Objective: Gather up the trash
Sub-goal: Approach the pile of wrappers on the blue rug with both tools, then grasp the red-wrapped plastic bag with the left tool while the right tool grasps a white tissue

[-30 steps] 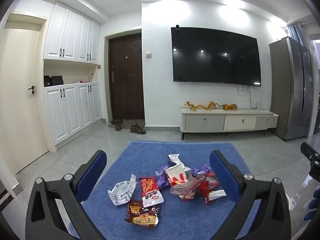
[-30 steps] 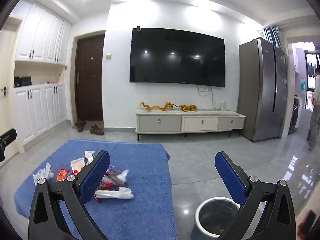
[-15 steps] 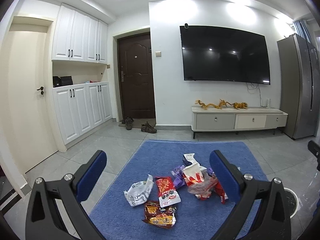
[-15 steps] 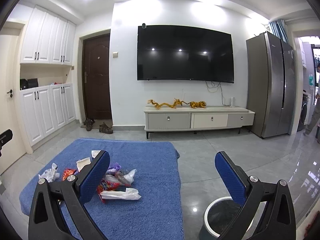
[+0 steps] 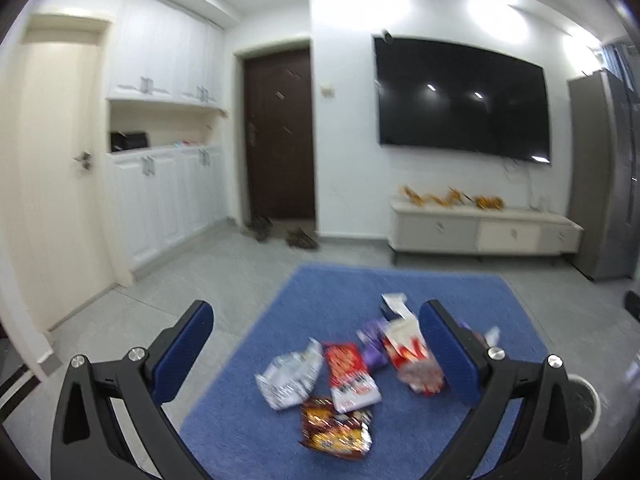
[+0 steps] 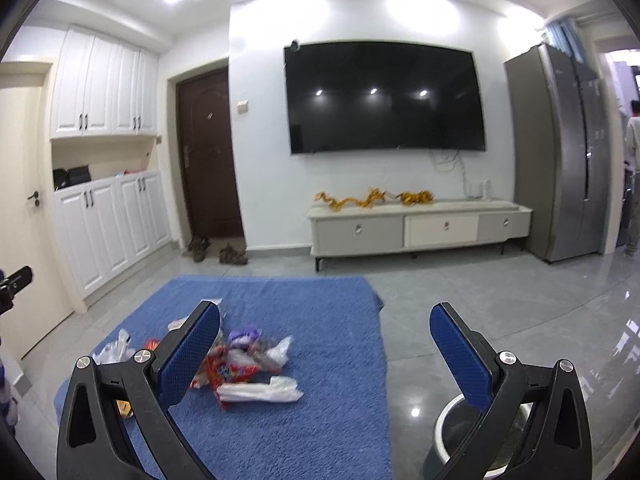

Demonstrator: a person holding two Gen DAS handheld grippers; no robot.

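Right now both of your tools hang in the air above the floor, and neither holds anything. Your left gripper (image 5: 316, 354) has its fingers (image 5: 184, 346) spread wide, framing the litter on the blue rug (image 5: 440, 292). Your right gripper (image 6: 326, 354) is spread just as wide, with its left finger over the edge of the pile and its right finger above the bare grey tiles.

The trash lies in a loose heap near the middle of the rug. In your left view (it is blurred) you can pick out a crumpled white wrapper (image 5: 290, 378), a red snack packet (image 5: 352, 376) just beside it, a dark brown and yellow packet (image 5: 336, 432) nearest you, a red and white carton (image 5: 412, 344) and a scrap of purple foil (image 5: 372, 340) between them. A further white scrap (image 5: 394, 304) sits at the far side of the heap. From your right view a clear plastic bag (image 6: 260, 390) lies at the near edge of the pile, touching the red wrappers.

A round white bin (image 6: 448, 428) stands on the tiles just off the rug's right side, partly hidden behind your right finger; its rim (image 5: 588, 396) also peeks in at the lower right of your left view.
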